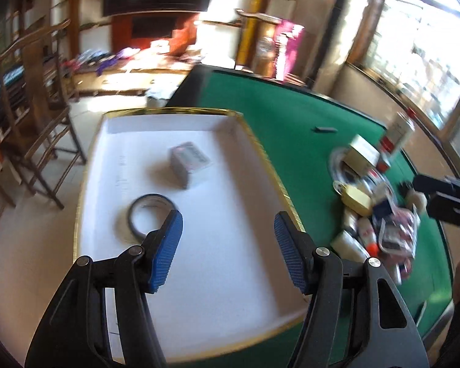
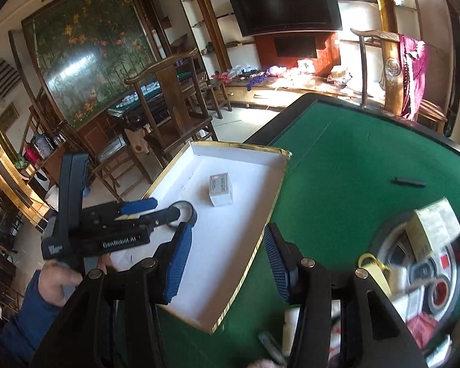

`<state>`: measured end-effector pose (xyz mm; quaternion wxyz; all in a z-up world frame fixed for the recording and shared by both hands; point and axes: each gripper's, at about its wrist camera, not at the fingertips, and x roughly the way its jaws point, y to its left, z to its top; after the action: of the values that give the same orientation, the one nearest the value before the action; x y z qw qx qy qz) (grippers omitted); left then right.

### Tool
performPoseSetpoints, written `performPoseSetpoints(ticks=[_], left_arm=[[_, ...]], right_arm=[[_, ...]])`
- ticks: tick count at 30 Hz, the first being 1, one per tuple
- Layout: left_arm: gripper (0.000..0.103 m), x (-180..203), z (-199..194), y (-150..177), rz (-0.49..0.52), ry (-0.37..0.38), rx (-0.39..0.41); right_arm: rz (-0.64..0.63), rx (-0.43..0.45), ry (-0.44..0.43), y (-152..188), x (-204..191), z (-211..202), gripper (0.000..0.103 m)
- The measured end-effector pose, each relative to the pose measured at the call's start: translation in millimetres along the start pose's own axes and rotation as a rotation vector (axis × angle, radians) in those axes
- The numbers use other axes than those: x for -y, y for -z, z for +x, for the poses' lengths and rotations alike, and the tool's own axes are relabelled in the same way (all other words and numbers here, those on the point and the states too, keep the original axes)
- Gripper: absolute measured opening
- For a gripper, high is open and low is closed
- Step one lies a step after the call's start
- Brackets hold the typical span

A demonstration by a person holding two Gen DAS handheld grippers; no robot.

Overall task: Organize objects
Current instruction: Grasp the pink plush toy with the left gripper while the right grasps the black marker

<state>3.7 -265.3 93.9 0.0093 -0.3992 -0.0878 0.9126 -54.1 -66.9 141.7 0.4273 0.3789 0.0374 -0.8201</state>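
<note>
Lying beyond left claw (image 1: pixel 228 225) | tape roll (image 1: pixel 147 214) | white tray (image 1: pixel 254 141)

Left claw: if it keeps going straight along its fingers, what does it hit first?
Most likely the bare white floor of the gold-rimmed tray. The left claw is open and empty; the tape roll lies just left of that line, though depth is unclear.

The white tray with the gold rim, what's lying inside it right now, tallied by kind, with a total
Inside the white gold-rimmed cardboard tray:
Black ring-shaped roll of tape: 1
Small grey and white rectangular box: 1
Total: 2
The jumbled pile on the green felt tabletop is outside the tray and not counted.
</note>
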Motion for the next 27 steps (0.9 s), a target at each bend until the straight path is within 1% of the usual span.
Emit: performPoseSetpoints(ticks=[1, 2, 3, 4, 5, 7, 8, 10, 12, 14, 15, 19, 21, 23, 24, 25, 26, 27], left_arm=[[0.063, 21, -3, 8, 0.077, 0.062, -0.008], [0.063, 39, -4, 16, 0.123, 0.127, -0.023], [0.063, 53, -3, 23, 0.144, 0.172, -0.043], [0.063, 70, -1, 32, 0.160, 0.216, -0.064], [0.063, 87, 3, 40, 0.190, 0.255, -0.082], [0.063, 117, 11, 56, 0.282, 0.286, -0.106], [0.063, 131, 19, 63, 0.330, 0.289, -0.131], [0.063, 149, 33, 80, 0.405, 0.265, -0.180], [0.063, 166, 47, 86, 0.455, 0.221, -0.204], [0.063, 174, 52, 89, 0.488, 0.170, -0.201], [0.063, 176, 53, 88, 0.499, 0.150, -0.191], [0.063, 185, 64, 80, 0.510, 0.113, -0.195], [0.063, 189, 75, 77, 0.499, 0.107, -0.207], [0.063, 193, 84, 77, 0.483, 0.123, -0.224], [0.061, 196, 83, 79, 0.488, 0.106, -0.206], [0.061, 200, 83, 83, 0.499, 0.082, -0.205], [0.051, 202, 81, 86, 0.511, 0.063, -0.205], [0.044, 201, 79, 89, 0.499, 0.062, -0.215]], right_arm=[[0.001, 0.020, 0.015, 16, 5, -19, 0.051], [0.012, 0.040, 0.031, 34, 11, -40, 0.053], [0.020, 0.047, 0.036, 51, 17, -56, 0.056], [0.025, 0.053, 0.041, 70, 22, -72, 0.057], [0.038, 0.065, 0.056, 88, 28, -86, 0.057], [0.068, 0.085, 0.079, 120, 44, -111, 0.058], [0.081, 0.095, 0.088, 137, 52, -123, 0.058], [0.121, 0.109, 0.090, 166, 68, -141, 0.058], [0.142, 0.102, 0.086, 190, 76, -151, 0.058], [0.135, 0.112, 0.095, 208, 80, -162, 0.059], [0.135, 0.113, 0.085, 213, 83, -165, 0.059], [0.164, 0.116, 0.023, 231, 90, -165, 0.059], [0.173, 0.094, 0.010, 241, 91, -159, 0.059], [0.181, 0.082, -0.004, 249, 92, -153, 0.059], [0.185, 0.074, -0.014, 252, 92, -151, 0.059], [0.188, 0.069, -0.020, 255, 91, -151, 0.059], [0.192, 0.061, -0.030, 259, 90, -151, 0.059], [0.200, 0.049, -0.048, 263, 91, -151, 0.059]])
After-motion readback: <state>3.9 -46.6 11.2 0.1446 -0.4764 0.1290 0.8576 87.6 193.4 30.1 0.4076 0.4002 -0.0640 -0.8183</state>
